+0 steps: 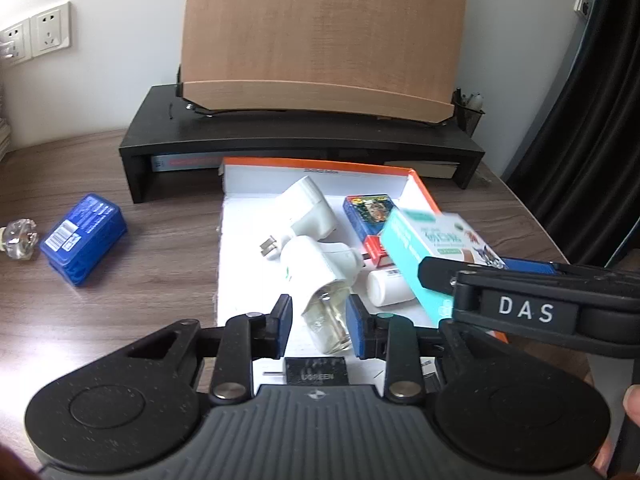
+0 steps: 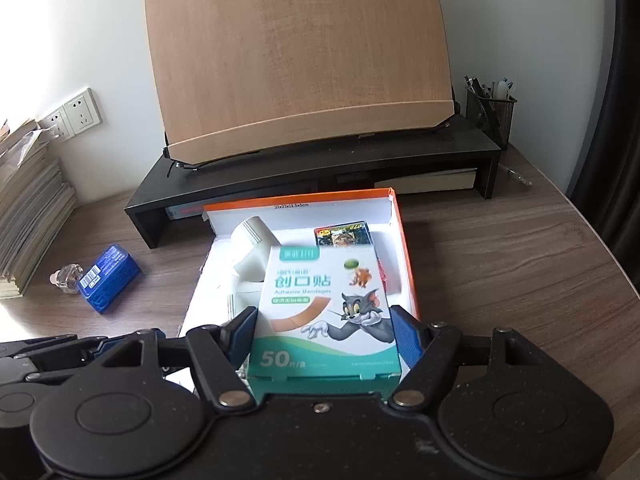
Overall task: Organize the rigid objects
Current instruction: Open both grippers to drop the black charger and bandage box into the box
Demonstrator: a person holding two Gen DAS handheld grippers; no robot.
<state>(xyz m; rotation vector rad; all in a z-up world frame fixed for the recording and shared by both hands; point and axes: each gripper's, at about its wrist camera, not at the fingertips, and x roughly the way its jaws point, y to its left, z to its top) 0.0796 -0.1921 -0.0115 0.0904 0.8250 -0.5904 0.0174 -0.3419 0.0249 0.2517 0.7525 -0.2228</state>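
In the cardboard tray (image 1: 240, 184), two plug-in vaporizers (image 1: 308, 208) lie at nine o'clock of the card box (image 1: 370, 208); the blue box (image 1: 84, 238) sits on the desk (image 1: 140, 300) beyond the tray's nine o'clock edge.

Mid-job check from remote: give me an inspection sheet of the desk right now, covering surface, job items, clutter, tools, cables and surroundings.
Surface: wooden desk, partly bare.
Job's things: open orange-edged box holds white plug-in devices, a card pack and a white bottle; blue box and a clear glass piece lie outside it.
Clutter: nothing seen.
Tools: left tool straddles a plug-in device's clear bottle; right tool is shut on the bandage box.
Cables: nothing seen.
Surroundings: black riser, wooden stand, pen holder, wall sockets, stacked books.
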